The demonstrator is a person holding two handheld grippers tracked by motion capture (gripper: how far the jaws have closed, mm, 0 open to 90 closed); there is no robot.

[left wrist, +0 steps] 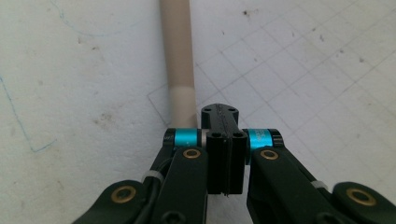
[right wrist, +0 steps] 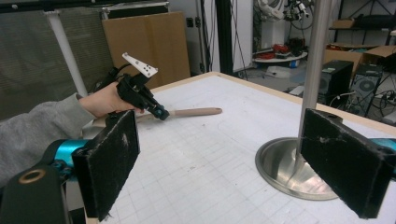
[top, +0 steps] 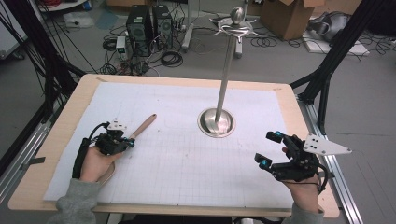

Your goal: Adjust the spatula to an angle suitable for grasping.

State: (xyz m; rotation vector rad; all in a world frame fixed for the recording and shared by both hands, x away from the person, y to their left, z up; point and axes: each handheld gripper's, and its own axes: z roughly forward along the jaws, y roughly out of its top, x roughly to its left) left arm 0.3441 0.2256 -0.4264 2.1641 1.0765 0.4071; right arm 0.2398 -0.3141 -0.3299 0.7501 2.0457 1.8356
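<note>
Stand (top: 216, 122) is the landmark: steel disc base, upright pole, top fitting small and hard to read. Handle (top: 143, 126) lies on the counter (top: 74, 100) well left of the stand; its near end is hidden under the left gripper (left wrist: 225, 112). Left gripper jaws pressed together beside the handle, not on it. Right gripper (top: 270, 149) right of the stand, jaws spread, empty.

High view overhead; tongs views close, sharing handle (left wrist: 177, 56).
</note>
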